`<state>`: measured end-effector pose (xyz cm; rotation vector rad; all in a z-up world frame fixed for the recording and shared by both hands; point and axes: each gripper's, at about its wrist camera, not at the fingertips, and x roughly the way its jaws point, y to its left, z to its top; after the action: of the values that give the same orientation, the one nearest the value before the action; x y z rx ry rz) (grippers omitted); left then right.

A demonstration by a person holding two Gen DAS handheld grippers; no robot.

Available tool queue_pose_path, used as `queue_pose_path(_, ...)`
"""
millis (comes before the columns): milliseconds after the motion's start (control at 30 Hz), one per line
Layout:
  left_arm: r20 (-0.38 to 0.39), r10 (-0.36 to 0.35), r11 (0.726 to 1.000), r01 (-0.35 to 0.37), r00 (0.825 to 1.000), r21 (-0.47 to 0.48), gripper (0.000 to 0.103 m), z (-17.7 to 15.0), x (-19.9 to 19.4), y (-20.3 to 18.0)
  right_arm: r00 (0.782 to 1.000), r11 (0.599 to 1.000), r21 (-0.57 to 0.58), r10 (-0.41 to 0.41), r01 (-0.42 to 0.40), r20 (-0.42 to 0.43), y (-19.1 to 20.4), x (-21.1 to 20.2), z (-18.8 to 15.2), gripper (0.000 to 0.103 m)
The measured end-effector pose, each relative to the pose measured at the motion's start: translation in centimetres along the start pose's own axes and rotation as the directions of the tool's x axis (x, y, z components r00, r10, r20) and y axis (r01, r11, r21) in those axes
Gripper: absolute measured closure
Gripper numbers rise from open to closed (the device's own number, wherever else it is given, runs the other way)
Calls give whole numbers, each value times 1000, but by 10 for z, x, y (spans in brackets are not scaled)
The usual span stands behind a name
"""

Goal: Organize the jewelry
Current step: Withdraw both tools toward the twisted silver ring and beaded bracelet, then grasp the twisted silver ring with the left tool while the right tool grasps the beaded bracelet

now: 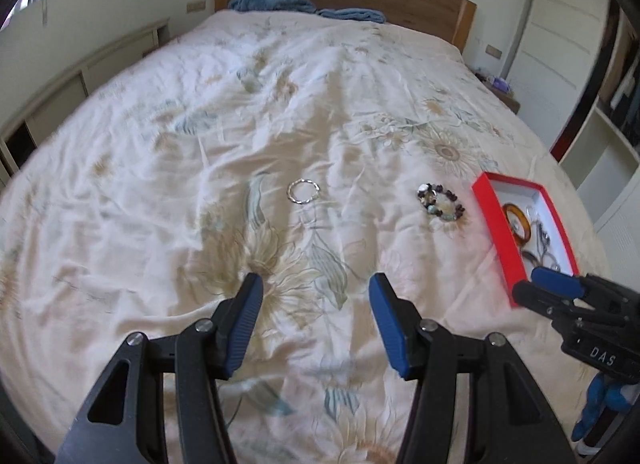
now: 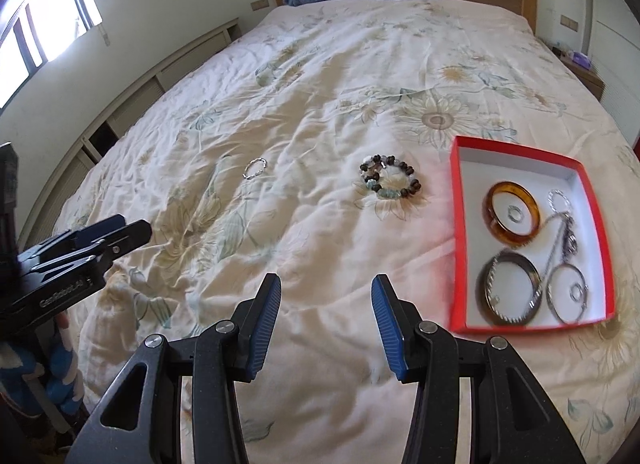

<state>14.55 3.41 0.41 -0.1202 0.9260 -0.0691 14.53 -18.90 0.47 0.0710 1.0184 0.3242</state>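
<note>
Two loose bracelets on the bed, both grippers released and empty, red box partly filled.

Silver ring bracelet (image 1: 303, 192) lies straight ahead of the left gripper (image 1: 316, 328): thin, stiff, light, likely slick, so pinch across one side of the hoop. Beaded bracelet (image 2: 391, 180) lies ahead of the right gripper (image 2: 326, 328): probably stretchy and lumpy, grab a bunch of beads. Red box (image 2: 460, 232), just right of the right gripper, holds bangles and has low walls to clear. Soft wrinkled quilt (image 2: 304, 112) gives underneath; lots of open room, bed edges well off.
</note>
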Motion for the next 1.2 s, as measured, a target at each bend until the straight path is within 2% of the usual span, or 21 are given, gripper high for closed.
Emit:
queue_pose_path(67,-4,-27,999,27,1000,-29,50,7,14,7,1000,1000,-11,6,-6,-7,-1,11,7,56)
queue_pose_path(400,-38,-63,996,60,997,-66,50,59,103,24,999,999,-15,33,-33,-12,-22,72,58,56)
queue_pose_path(567,-47,-59,998,58,997,-19,50,78,141,17,999,999,-18,31,-32,-20,-33,94,74,56)
queue_pose_path(733,-73,-73,997,74,995,4,51,83,168,13,999,999,-27,31,-31,-26,-40,109,86,56)
queue_pose_path(800,-85,-90,996,91,992,1,62,83,175,14,999,999,-30,32,-33,-24,-41,114,90,56)
queue_pose_path(900,-103,-101,995,102,990,4,69,83,186,14,999,999,-30,36,-37,-25,-43,120,93,56)
queue_pose_path(1200,-134,-126,990,134,983,50,75,81,202,12,997,999,-25,43,-45,-71,-46,140,96,56)
